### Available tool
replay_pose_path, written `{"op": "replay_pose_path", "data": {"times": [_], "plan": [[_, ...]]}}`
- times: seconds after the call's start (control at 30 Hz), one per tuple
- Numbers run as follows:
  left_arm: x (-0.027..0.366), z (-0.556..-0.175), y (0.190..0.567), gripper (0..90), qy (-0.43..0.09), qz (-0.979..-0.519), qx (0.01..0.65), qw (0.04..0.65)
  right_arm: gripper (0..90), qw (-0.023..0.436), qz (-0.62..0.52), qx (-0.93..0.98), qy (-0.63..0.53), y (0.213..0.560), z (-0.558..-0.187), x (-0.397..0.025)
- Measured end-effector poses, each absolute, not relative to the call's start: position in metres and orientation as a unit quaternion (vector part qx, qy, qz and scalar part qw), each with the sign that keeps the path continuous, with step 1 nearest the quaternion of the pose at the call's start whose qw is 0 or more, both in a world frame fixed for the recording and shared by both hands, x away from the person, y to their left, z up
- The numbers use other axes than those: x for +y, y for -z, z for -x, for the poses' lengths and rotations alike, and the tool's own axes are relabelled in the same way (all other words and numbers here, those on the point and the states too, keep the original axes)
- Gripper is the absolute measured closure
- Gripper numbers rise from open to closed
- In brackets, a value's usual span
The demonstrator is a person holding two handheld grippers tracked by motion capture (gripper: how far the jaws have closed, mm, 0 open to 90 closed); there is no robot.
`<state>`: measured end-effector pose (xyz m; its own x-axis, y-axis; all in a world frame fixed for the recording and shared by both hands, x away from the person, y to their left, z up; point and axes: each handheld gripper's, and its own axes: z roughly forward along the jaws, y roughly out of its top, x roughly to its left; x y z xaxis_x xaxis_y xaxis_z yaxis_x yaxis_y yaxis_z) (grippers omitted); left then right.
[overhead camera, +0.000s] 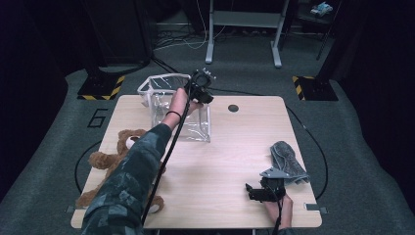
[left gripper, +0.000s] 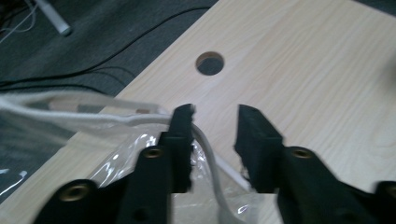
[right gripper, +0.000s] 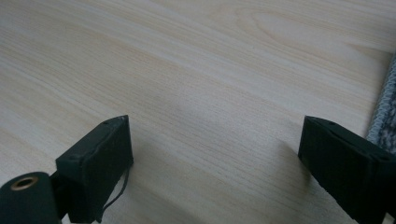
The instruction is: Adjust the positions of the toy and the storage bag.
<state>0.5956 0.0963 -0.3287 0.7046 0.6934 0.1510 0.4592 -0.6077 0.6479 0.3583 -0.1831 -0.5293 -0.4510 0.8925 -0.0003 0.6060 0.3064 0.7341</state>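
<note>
A clear plastic bag [overhead camera: 188, 125] with a white rim [overhead camera: 161, 80] stands at the back left of the wooden table [overhead camera: 230, 147]. My left gripper [overhead camera: 201, 88] hovers at the bag's top right corner. In the left gripper view its jaws stand open [left gripper: 215, 121], and the white rim [left gripper: 93, 116] runs past the left jaw and curves down into the gap. My right gripper [overhead camera: 252, 192] rests low near the front right of the table. It is open wide [right gripper: 215, 135] over bare wood, with a grey knitted cloth [overhead camera: 288, 159] just to its right [right gripper: 385, 116].
A brown teddy bear [overhead camera: 110, 159] lies at the table's front left, partly under the person's sleeve. A round cable hole [overhead camera: 233, 108] sits near the back edge [left gripper: 209, 63]. Cables and a desk frame [overhead camera: 243, 29] are on the floor beyond.
</note>
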Motion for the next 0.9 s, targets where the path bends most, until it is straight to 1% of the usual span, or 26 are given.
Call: {"op": "replay_pose_path", "data": {"times": [0.07,0.13,0.23,0.27,0.37,0.43,0.73,0.9], "plan": [[0.105,-0.596,0.331,52.2,-0.198,-0.874,0.340,0.286,9.0,0.210,-0.479,0.781,-0.342,0.529,-0.358,-0.183],[0.109,-0.595,0.334,53.9,-0.197,-0.872,0.350,0.280,9.0,0.210,-0.480,0.781,-0.341,0.529,-0.358,-0.183],[0.110,-0.593,0.335,73.2,-0.184,-0.880,0.333,0.283,9.0,0.215,-0.483,0.778,-0.340,0.530,-0.359,-0.183],[0.109,-0.592,0.336,77.9,-0.183,-0.883,0.328,0.282,8.9,0.215,-0.484,0.778,-0.339,0.530,-0.359,-0.183],[0.104,-0.593,0.337,84.4,-0.178,-0.882,0.328,0.287,8.9,0.215,-0.481,0.780,-0.339,0.530,-0.359,-0.183],[0.099,-0.594,0.337,86.2,-0.173,-0.881,0.329,0.293,8.9,0.215,-0.482,0.779,-0.340,0.530,-0.359,-0.183],[0.072,-0.588,0.337,86.3,-0.157,-0.877,0.331,0.312,9.1,0.214,-0.477,0.782,-0.339,0.530,-0.359,-0.184],[0.060,-0.583,0.339,86.3,-0.131,-0.869,0.340,0.335,9.1,0.213,-0.478,0.782,-0.339,0.530,-0.359,-0.184]]}}
